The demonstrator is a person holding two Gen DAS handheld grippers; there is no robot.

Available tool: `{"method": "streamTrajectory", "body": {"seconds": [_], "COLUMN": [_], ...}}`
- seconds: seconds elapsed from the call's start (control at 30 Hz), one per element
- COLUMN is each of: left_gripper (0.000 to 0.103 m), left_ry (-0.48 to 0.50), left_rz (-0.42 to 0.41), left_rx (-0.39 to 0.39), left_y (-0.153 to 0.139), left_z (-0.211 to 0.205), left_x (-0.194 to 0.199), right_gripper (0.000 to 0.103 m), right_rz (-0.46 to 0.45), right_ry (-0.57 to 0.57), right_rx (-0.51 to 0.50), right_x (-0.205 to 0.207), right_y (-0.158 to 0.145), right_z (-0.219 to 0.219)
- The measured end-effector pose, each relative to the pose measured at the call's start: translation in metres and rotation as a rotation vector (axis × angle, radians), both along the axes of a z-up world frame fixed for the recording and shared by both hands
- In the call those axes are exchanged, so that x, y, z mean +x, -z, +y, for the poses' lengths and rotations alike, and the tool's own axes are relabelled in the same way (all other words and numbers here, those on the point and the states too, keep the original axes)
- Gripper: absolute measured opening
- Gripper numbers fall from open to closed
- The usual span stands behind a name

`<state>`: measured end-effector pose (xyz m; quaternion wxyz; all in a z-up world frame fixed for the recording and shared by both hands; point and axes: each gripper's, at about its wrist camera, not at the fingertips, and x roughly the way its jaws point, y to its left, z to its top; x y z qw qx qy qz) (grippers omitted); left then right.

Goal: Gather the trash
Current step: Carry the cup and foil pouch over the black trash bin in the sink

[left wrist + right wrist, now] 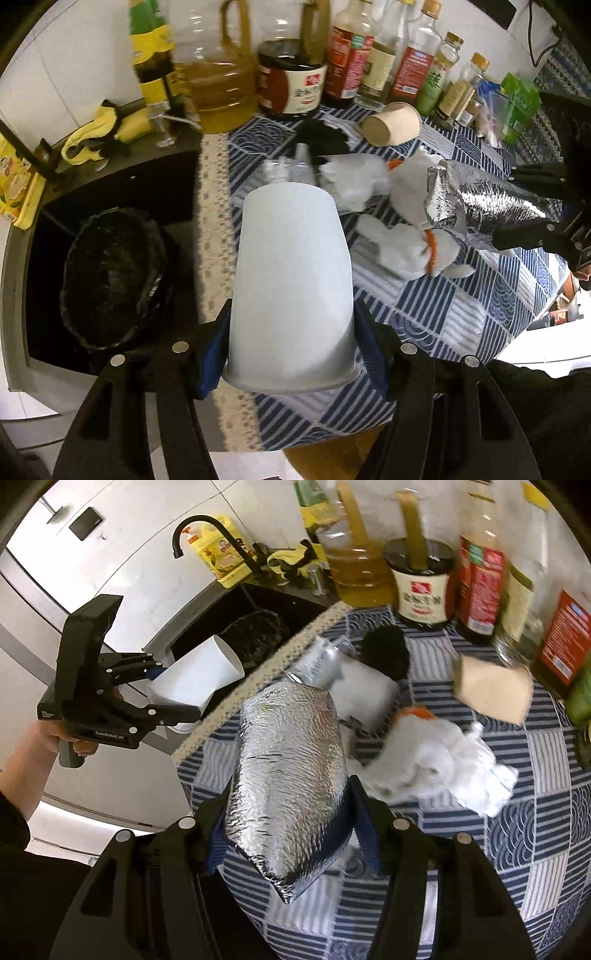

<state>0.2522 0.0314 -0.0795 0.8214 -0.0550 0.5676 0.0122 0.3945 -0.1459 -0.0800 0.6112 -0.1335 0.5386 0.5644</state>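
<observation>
Jaws clamped on both sides: left gripper (291,354) grips the white cup (291,284), right gripper (288,834) the foil pouch (288,775).
I carry each over the lined bin (110,277) in the sink beside the table (461,314) before letting go; tissues (417,243) remain.

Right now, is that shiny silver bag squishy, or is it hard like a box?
Probably squishy. The silver bag is crinkled all over and bulges between the right gripper fingers, so it likely bends and crumples easily. It looks light too, since it hangs out past the fingers without drooping much. The foil skin may be a bit slippery.
</observation>
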Motion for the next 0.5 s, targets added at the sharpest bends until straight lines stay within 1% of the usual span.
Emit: {"method": "streamTrajectory", "body": {"seconds": [0.13,0.3,0.5], "left_gripper": [0.060,0.060,0.060], "left_ry": [-0.008,-0.028,-0.029], "left_rz": [-0.006,-0.015,-0.019], "left_rx": [-0.009,-0.030,-0.030], "left_y": [0.001,0.001,-0.001], "left_z": [0.035,0.089,0.150], "left_x": [-0.010,-0.021,-0.035], "right_gripper": [0.057,0.057,0.057], "right_rz": [0.010,0.013,0.011], "right_ry": [0.003,-0.010,-0.036], "right_rx": [-0.004,-0.016,-0.013], "right_x": [-0.012,-0.028,-0.048], "right_y": [-0.006,-0.012,-0.020], "right_z": [0.038,0.091,0.166]}}
